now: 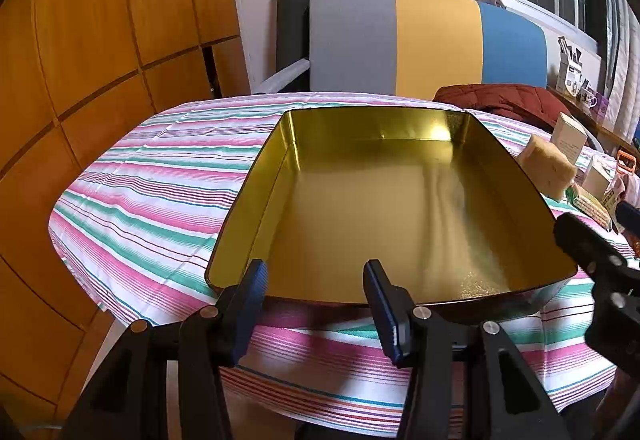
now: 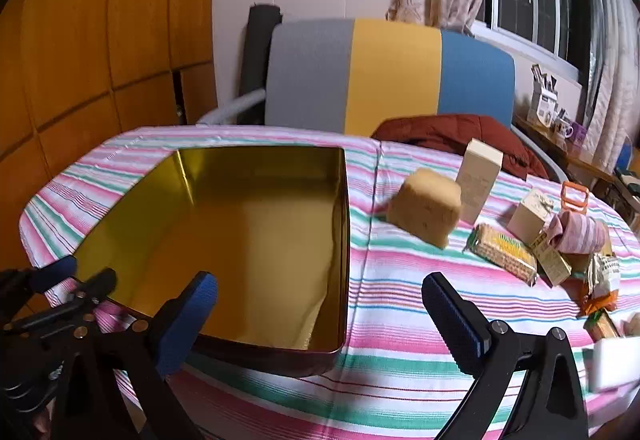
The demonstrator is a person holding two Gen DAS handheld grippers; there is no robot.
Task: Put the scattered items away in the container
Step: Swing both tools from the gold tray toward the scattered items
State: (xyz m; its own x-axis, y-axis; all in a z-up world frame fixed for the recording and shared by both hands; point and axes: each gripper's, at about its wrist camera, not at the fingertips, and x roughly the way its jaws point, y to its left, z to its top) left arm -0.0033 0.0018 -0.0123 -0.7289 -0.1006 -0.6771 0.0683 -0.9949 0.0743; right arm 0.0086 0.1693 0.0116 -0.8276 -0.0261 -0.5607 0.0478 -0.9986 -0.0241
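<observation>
My right claw [image 2: 320, 314] hangs spread wide and empty, the tin [image 2: 256, 240] ahead to its left, the sponge [image 2: 425, 211] ahead to its right with boxes [image 2: 480, 179] beyond, nothing between.

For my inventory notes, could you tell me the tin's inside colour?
Shiny gold inside the tin, clearest in the left wrist view.

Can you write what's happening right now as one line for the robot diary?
stage: start | tin: empty | left hand-held gripper: open, at tin's near rim | right hand-held gripper: open, empty | sponge: on tablecloth
</observation>
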